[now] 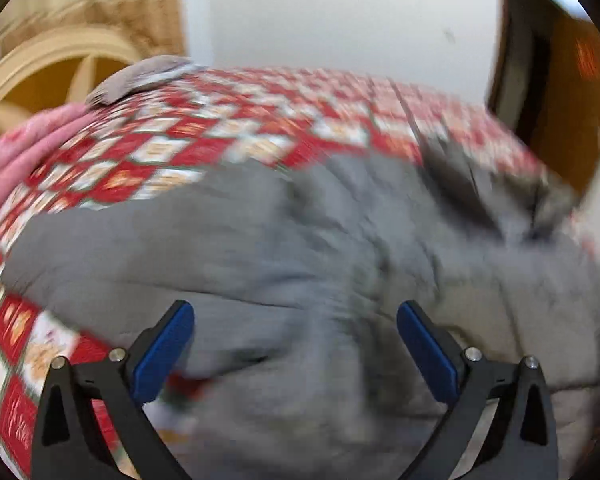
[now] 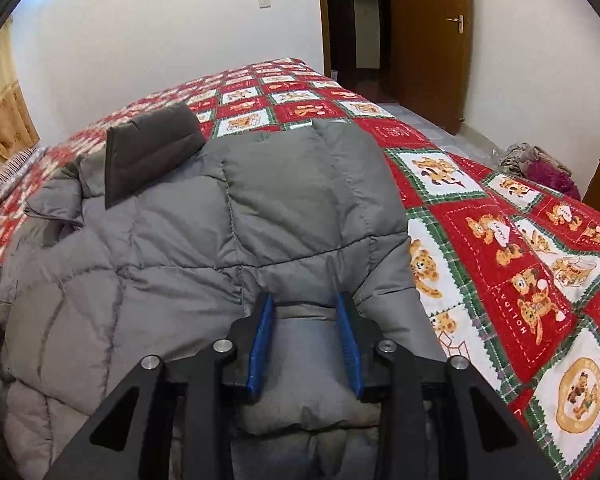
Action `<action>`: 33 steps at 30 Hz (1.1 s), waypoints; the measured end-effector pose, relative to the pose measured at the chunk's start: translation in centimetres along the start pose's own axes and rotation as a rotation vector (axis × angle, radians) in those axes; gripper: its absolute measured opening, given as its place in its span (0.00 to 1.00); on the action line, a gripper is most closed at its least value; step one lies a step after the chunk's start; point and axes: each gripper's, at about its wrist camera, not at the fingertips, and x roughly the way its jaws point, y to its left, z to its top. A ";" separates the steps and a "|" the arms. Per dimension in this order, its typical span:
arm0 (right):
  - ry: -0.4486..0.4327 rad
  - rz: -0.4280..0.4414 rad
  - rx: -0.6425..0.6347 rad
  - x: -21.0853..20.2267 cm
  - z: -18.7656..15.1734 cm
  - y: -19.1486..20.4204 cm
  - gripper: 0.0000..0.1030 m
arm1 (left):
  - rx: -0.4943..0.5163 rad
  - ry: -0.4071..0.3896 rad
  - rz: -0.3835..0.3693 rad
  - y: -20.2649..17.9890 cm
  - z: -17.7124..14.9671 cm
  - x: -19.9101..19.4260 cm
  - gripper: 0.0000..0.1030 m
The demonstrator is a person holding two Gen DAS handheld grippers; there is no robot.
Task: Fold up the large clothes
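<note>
Grey padded jacket (image 2: 204, 240) lay spread on the bed (image 2: 520, 240), dark collar flap (image 2: 148, 152) sticking up. My right gripper (image 2: 306, 344) had a puffy fold bulging between its jaws, apparently pinched for folding. My left gripper (image 1: 296, 348) hovered above, jaws released, empty. Striped cloth (image 1: 140, 78) lay well clear.

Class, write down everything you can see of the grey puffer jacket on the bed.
The jacket is grey, quilted and puffy, with a smooth, slightly shiny shell stitched into padded panels. It lies spread across the red patchwork bedspread, rumpled, one part folded over the body. A darker grey flap sticks up near its far left end. The right gripper has a padded fold between its blue pads. The left gripper hangs open over it, in a blurred view.
</note>
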 end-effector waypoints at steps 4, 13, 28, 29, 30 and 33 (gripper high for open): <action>-0.024 0.059 -0.023 -0.7 -0.2 0.8 0.77 | -0.176 -0.044 0.097 8.4 1.5 -2.2 1.00; -0.005 0.018 -0.064 -0.2 -0.3 1.8 0.79 | -0.697 0.100 0.384 26.0 1.2 2.2 1.00; 0.006 0.005 -0.074 0.3 -0.3 2.0 0.80 | -0.705 0.063 0.266 25.8 0.6 5.8 0.09; 0.006 0.006 -0.073 0.3 -0.3 2.0 0.80 | -0.709 0.041 0.246 25.8 0.8 5.3 0.08; 0.006 0.007 -0.073 0.3 -0.3 2.0 0.80 | -0.698 0.000 0.235 25.5 1.3 4.5 0.08; 0.006 0.008 -0.071 0.3 -0.3 2.0 0.80 | -0.595 -0.123 0.197 22.7 3.5 1.5 0.08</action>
